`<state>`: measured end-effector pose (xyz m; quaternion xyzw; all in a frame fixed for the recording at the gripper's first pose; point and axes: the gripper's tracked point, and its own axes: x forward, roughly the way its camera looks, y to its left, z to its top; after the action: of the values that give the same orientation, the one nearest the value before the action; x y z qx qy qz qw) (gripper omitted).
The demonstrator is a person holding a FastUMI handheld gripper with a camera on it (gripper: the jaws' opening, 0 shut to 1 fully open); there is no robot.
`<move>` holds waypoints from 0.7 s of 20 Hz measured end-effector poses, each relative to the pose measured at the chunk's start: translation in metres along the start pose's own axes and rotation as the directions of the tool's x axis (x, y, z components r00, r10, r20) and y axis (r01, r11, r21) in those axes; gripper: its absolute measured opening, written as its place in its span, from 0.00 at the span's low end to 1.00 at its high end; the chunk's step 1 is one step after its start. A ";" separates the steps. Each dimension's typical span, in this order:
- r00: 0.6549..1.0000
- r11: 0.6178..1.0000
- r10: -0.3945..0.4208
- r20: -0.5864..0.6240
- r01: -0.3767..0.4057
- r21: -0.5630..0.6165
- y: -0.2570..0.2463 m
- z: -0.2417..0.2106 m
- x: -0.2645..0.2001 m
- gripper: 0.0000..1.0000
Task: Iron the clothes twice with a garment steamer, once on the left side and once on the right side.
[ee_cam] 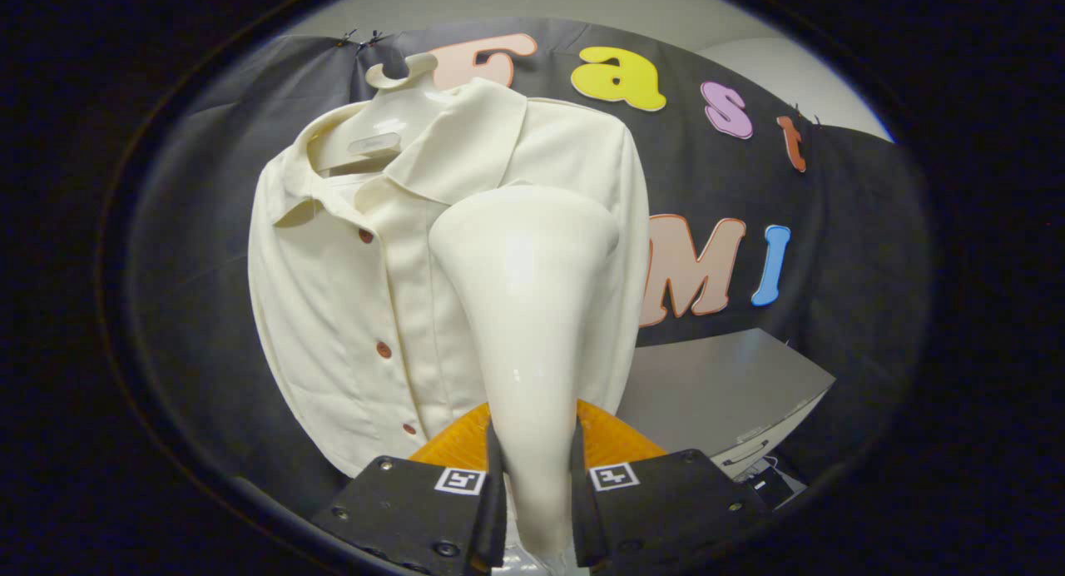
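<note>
A cream button-up shirt [349,293] hangs on a pale hanger [391,101] against the booth's black cloth wall. Its dark red buttons run down the front placket. My gripper [532,493] is shut on the handle of a white garment steamer [524,310], with both fingers pressing its narrow neck. The steamer's wide head flares upward and rests against the shirt's right half, just right of the placket, hiding much of that side. An orange part [611,439] shows behind the handle between the fingers.
A grey table surface [724,384] lies to the right, below the shirt's hem. Near its edge sit a drawer handle and a dark item [770,480].
</note>
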<state>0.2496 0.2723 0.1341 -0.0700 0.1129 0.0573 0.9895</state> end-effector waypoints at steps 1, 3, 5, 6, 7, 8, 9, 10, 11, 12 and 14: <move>1.000 1.000 -0.003 0.000 0.003 -0.002 -0.002 -0.001 0.003 0.32; 1.000 1.000 -0.007 -0.009 0.007 0.006 -0.004 -0.007 0.005 0.32; 1.000 1.000 -0.007 -0.011 0.007 0.014 -0.007 -0.011 0.011 0.32; 1.000 1.000 -0.007 -0.012 0.007 0.019 -0.007 -0.014 0.012 0.32; 1.000 1.000 0.001 -0.014 -0.001 0.021 -0.007 -0.019 0.011 0.32; 1.000 1.000 0.009 -0.023 -0.009 0.026 -0.005 -0.026 0.012 0.32; 0.999 0.999 0.022 -0.037 -0.021 0.025 -0.004 -0.032 0.013 0.32; 0.998 0.999 0.031 -0.050 -0.030 0.019 -0.002 -0.040 0.013 0.32; 0.997 1.000 0.030 -0.066 -0.030 0.009 -0.003 -0.048 0.013 0.32; 0.997 1.000 0.019 -0.079 -0.018 0.002 -0.006 -0.056 0.013 0.33; 0.997 1.000 0.009 -0.081 -0.010 -0.002 -0.007 -0.067 0.015 0.33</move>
<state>0.2509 0.2566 0.0664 -0.0732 0.1533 0.0592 0.9837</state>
